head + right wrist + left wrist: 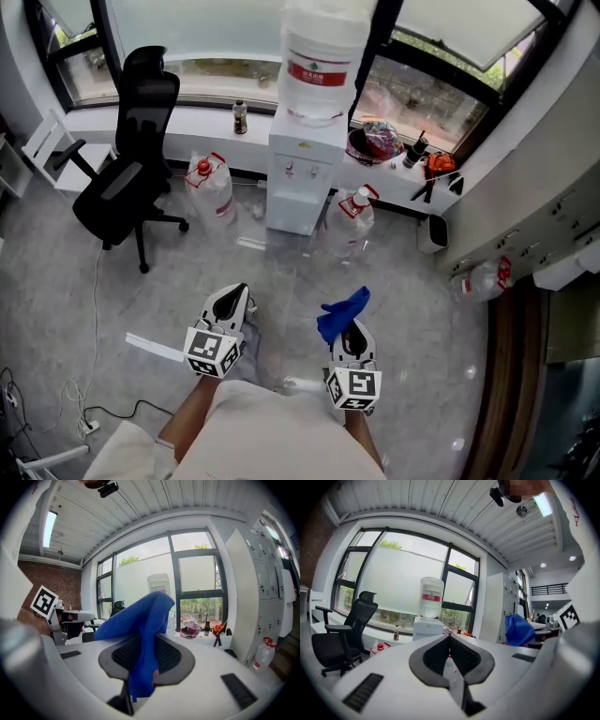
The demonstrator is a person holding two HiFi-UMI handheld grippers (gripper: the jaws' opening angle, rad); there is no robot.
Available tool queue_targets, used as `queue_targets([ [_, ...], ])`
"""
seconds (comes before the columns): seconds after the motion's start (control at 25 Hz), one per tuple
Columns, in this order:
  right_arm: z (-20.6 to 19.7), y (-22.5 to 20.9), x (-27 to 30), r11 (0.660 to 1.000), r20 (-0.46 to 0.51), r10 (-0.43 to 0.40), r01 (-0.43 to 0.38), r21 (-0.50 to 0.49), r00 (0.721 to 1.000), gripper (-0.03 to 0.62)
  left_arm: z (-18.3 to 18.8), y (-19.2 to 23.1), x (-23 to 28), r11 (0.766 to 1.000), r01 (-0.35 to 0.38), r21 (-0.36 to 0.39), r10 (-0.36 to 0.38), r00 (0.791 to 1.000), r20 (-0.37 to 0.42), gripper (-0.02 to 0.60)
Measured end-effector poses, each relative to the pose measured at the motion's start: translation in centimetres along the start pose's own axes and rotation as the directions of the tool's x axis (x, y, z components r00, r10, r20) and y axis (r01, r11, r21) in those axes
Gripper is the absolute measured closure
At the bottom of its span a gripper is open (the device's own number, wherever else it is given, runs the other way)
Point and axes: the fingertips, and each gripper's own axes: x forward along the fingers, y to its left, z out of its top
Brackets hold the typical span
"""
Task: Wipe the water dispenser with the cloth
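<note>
Right tongs (pixel 351 336) clamp cloth (pixel 343 312); bottle (pixel 319 56) atop dispenser (pixel 300 178).

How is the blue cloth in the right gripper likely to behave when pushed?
Probably floppy: the blue cloth droops over the right gripper's shut jaws. Likely light, and its textured weave should drag rather than slide.

Head view: from standing height, steeply down over the floor (pixel 281 272), water dispenser (pixel 302 178) well ahead near the top edge. Left gripper view: low, roughly level, along its own fingers (pixel 431 656) toward that dispenser, far off. Right gripper view: same low aim at the window wall (pixel 187 583), cloth (pixel 140 620) close before the lens. Shared by all three: dispenser and office chair (pixel 131 159).
</note>
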Motion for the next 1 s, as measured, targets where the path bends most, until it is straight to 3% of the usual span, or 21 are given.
queue_targets([
  [0.24,2.2,-0.1,10.2,0.999,-0.01,-0.027,0.027,0.019,1.0,0.505,1.5,6.8,8.0,0.999,0.033,-0.008,-0.033,0.999,-0.003,0.571],
  [0.6,8.9,0.2,25.7,0.998,0.007,-0.056,0.056,0.031,0.998,0.505,8.0,18.2,18.6,0.996,0.077,0.043,-0.078,0.997,0.018,0.571],
  [1.0,14.2,0.7,33.8,0.994,0.046,-0.107,0.108,-0.021,0.993,0.505,11.4,23.3,25.4,0.989,0.144,0.03,-0.145,0.989,0.034,0.571],
])
